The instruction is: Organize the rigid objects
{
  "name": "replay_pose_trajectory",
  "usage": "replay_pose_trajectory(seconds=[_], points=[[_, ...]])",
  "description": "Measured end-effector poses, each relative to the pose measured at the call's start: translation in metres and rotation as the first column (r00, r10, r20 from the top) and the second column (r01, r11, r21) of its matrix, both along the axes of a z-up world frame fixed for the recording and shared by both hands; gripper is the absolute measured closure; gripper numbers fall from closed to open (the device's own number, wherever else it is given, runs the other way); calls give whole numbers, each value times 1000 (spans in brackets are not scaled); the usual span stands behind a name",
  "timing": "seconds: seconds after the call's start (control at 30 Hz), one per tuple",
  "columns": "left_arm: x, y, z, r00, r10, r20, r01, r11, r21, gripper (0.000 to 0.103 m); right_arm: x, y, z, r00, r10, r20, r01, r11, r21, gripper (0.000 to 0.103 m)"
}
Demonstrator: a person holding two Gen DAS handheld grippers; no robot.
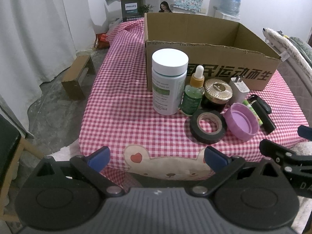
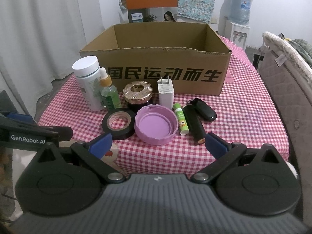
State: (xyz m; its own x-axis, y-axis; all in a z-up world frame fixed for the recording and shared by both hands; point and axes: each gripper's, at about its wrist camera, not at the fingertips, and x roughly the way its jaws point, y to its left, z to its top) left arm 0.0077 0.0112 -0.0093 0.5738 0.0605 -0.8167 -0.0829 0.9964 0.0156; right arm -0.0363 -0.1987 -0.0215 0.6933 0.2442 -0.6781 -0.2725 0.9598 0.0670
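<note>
An open cardboard box (image 2: 163, 76) (image 1: 224, 74) stands on the checked tablecloth. In front of it stand a white pill bottle (image 2: 88, 81) (image 1: 168, 81), a green dropper bottle (image 2: 109, 93) (image 1: 193, 95), a gold-lidded jar (image 2: 138, 94) (image 1: 217, 95) and a white charger (image 2: 165, 92) (image 1: 238, 88). Nearer lie a black tape roll (image 2: 119, 122) (image 1: 207, 125), a purple lid (image 2: 156, 124) (image 1: 241, 120), a green stick (image 2: 181, 119), a black tube (image 2: 195, 124) and a black key fob (image 2: 203, 109). My left gripper (image 1: 156, 158) and right gripper (image 2: 158, 145) are open and empty, short of the objects.
A padded chair back (image 2: 282, 62) stands right of the table. A small cardboard box (image 1: 77, 80) lies on the floor at left. Curtains hang at left; a water dispenser (image 2: 238, 19) stands at the back right.
</note>
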Motion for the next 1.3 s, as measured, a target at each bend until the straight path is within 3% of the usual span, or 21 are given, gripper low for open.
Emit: replay_pose_trajectory(seconds=[0.6,0.93,1.1,1.3], points=[[12,0,-1,1000,-24,1,24,1000,13,0,11,-1,-1,1000,-5,-5,5,1000,27,1],[25,-18,0,991,-127,41,126,991,34,0,25,-17,-1,1000,-28,-1,28,997,79,1],[27,-35,5,970,-230,81,226,973,52,1,30,-35,5,998,-51,25,48,993,107,1],[33,-66,14,917,-377,131,378,925,20,1,39,-67,13,994,-93,55,86,990,115,1]])
